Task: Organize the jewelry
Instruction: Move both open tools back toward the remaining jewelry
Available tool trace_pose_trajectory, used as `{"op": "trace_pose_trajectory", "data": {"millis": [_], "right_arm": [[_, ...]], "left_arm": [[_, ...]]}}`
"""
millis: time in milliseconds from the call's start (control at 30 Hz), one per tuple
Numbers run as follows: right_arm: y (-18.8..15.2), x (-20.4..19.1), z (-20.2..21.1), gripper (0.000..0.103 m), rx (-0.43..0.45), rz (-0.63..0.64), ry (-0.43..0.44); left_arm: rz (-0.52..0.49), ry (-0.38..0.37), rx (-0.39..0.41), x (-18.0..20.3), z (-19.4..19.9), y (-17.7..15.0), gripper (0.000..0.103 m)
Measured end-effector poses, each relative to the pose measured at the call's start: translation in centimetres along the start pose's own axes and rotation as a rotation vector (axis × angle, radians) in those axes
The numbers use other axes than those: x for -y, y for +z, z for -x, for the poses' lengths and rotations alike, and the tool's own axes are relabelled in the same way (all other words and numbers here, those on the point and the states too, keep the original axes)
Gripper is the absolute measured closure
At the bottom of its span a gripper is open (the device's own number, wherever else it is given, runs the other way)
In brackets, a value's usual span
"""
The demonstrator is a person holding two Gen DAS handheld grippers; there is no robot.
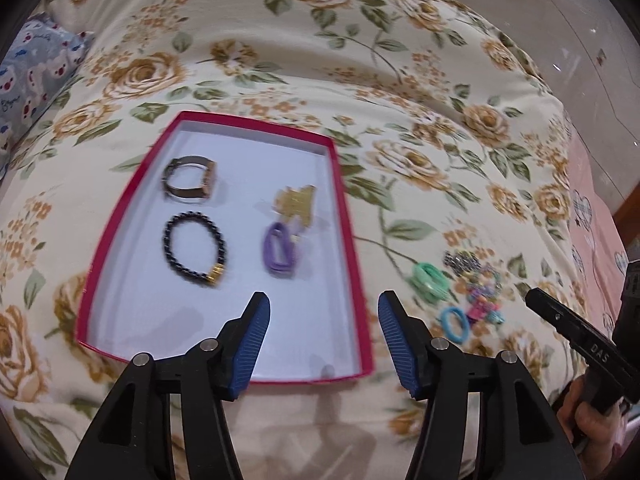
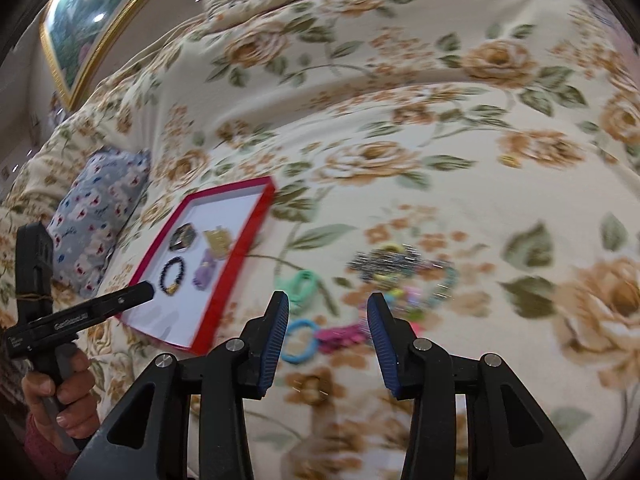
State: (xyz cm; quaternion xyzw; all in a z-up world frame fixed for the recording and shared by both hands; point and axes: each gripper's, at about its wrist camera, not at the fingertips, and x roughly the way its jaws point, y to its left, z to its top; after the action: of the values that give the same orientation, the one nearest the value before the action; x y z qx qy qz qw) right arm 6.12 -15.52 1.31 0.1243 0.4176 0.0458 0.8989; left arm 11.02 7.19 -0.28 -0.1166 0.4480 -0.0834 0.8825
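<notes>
A red box lid with a white floor lies on a floral bedspread. In it are a watch, a black bead bracelet, a gold piece and a purple band. My left gripper is open and empty above the box's near right corner. To the box's right lies a loose pile: a green band, a blue band, a dark chain and colourful beads. My right gripper is open and empty just above the pile, with the blue band and a pink piece between its fingers. The box is to its left.
A blue patterned pillow lies left of the box. A gold-framed picture hangs behind. The bedspread rises in folds at the back. The right gripper's body shows in the left wrist view, the left gripper's body in the right wrist view.
</notes>
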Motion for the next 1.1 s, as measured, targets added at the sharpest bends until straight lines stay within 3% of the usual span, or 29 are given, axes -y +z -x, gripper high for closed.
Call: {"op": "trace_pose_trajectory", "data": {"millis": [367, 1100], "right_arm": [[-1.0, 4.4, 1.6, 0.06, 0.009, -0.08, -0.062], [0.8, 5.6, -1.8, 0.062, -0.049, -0.077, -0.06]], "left_arm": [[-0.097, 0.002, -0.053, 4.1, -1.8, 0.0, 0.047], [-0.137, -0.014, -0.128, 8.0, -7.7, 2.4, 0.048]]}}
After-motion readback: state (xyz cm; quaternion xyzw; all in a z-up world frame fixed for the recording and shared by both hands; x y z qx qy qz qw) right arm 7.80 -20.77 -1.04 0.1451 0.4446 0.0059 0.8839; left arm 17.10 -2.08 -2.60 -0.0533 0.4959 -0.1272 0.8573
